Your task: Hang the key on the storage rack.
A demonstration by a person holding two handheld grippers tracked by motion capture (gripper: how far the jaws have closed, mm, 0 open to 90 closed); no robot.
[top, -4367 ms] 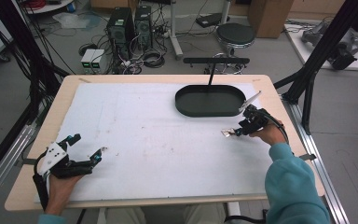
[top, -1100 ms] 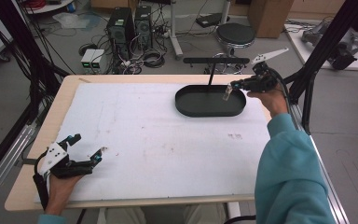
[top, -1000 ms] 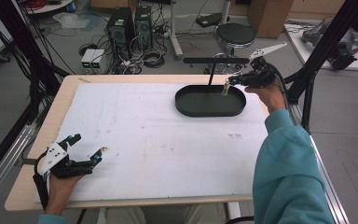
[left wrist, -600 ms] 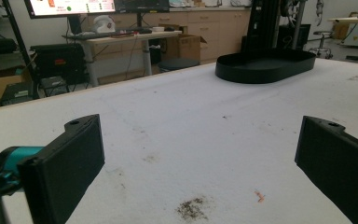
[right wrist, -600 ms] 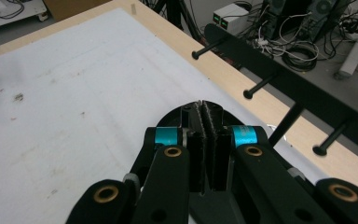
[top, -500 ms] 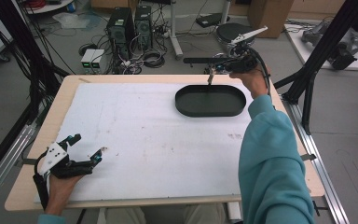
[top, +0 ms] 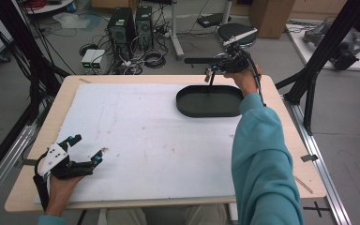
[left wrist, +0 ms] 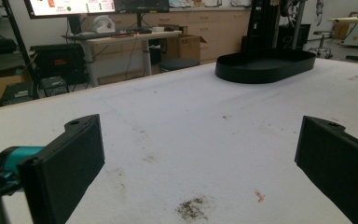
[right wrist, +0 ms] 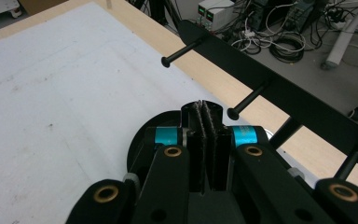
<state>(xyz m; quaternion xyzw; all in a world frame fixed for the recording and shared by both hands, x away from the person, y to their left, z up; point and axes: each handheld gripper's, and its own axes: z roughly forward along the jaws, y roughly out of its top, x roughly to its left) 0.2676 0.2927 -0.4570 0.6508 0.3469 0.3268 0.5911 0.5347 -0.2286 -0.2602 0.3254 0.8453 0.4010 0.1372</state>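
The right tongs are held at the far edge of the surface, above the far rim of the black oval tray. In the right gripper view the right tongs are pressed together with no gap between the jaws, and nothing is seen held between them. Just beyond them a black horizontal bar with round-headed black pegs is seen running along the far edge; two pegs point toward the surface.

The left tongs are rested at the near left corner of the white mat, well apart from the tray. In the left gripper view the left tongs are spread wide, with only stained mat between the jaws. The tray is seen far ahead of them, its long axis lying across the surface from left to right.

The mat is laid over a light wooden surface. No writing can be read on the tongs or tray; text on the monitor beyond the surface is too blurred to read.
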